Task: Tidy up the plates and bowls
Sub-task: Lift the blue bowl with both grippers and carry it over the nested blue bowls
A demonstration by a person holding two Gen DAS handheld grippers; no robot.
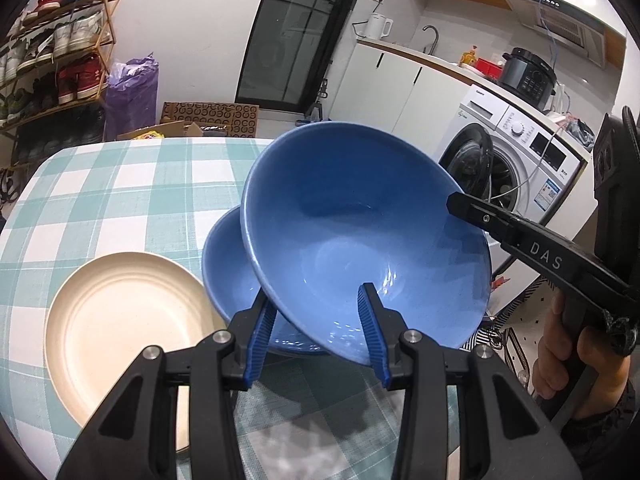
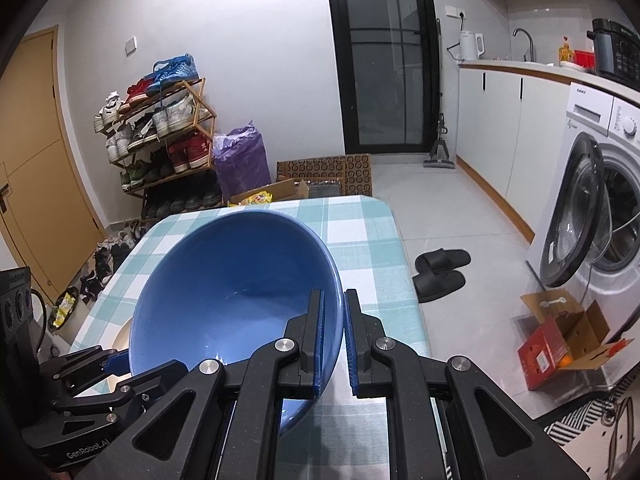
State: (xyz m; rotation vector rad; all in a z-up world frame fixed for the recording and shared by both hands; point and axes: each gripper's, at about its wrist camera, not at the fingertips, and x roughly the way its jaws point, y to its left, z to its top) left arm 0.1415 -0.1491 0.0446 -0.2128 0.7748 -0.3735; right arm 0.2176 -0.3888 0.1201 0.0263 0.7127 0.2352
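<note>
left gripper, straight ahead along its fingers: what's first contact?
Probably the tilted glossy blue ceramic bowl: its lower rim already sits between the left gripper pads, apparently gripped. A second blue bowl rests just beneath on the checked tablecloth; depth is unclear.

Bare tablecloth (image 1: 120, 184) behind the cream plate (image 1: 120, 320) is free; stacked blue bowls (image 1: 360, 240) block the right.

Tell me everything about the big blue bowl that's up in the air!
The big blue bowl is round, deep, glossy like glazed ceramic, and empty. It is tilted above a second blue bowl on the checked tablecloth. The right gripper pinches its rim. The left gripper has one finger inside and one under its near edge.
</note>
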